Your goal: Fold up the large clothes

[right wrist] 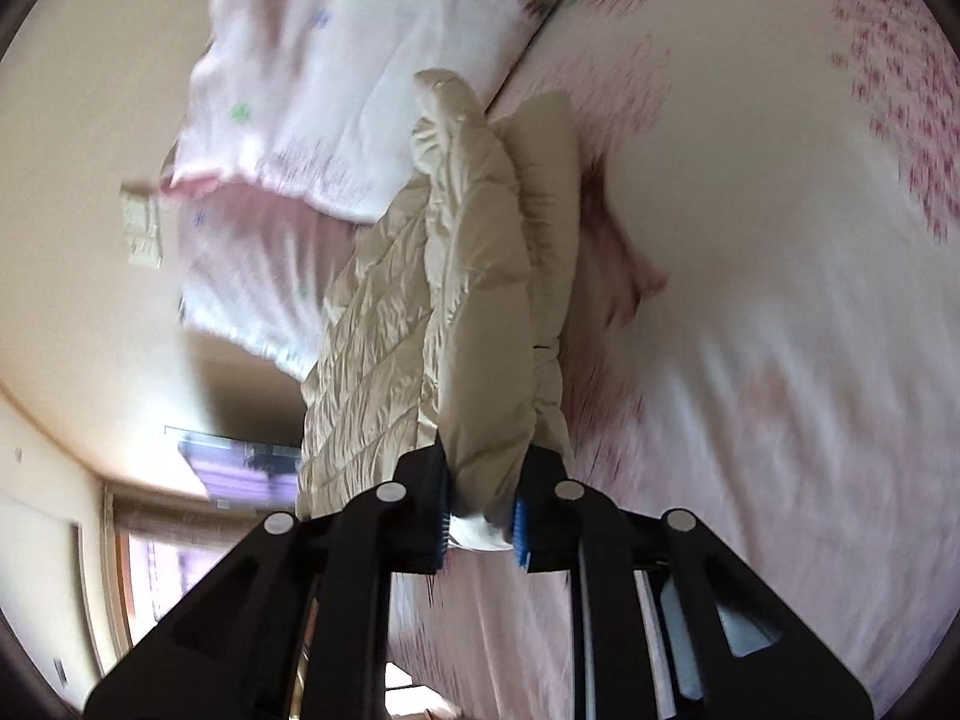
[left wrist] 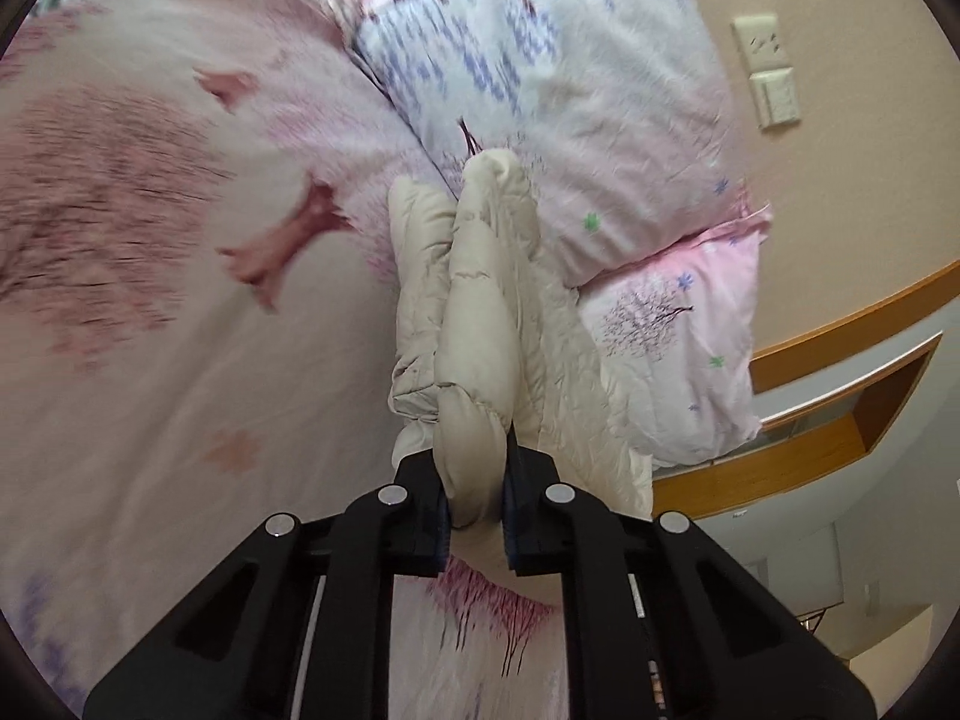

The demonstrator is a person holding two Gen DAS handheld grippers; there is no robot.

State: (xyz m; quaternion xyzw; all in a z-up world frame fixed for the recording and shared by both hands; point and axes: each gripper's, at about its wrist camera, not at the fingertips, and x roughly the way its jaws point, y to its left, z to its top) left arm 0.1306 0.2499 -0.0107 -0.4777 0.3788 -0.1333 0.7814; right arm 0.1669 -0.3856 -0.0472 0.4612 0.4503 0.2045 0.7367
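Both the left tongs (left wrist: 474, 504) and right tongs (right wrist: 480, 510) are clamped on the cream puffer jacket (left wrist: 474, 300), mid-fold over the bed (left wrist: 180, 360), so next probably carry it toward 12 o'clock and lay it flat.

Open bedspread (left wrist: 150, 360) beside the jacket (left wrist: 474, 312) — pillows (left wrist: 600, 120) and wall (left wrist: 840, 210) block beyond

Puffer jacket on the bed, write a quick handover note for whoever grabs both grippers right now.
Left gripper: shut on the cream puffer jacket.
Right gripper: shut on the same jacket.
The jacket hangs bunched from both grips over the pink floral bedspread, near the pillows.
Done: both ends gripped.
Left: lay it flat, fold it.
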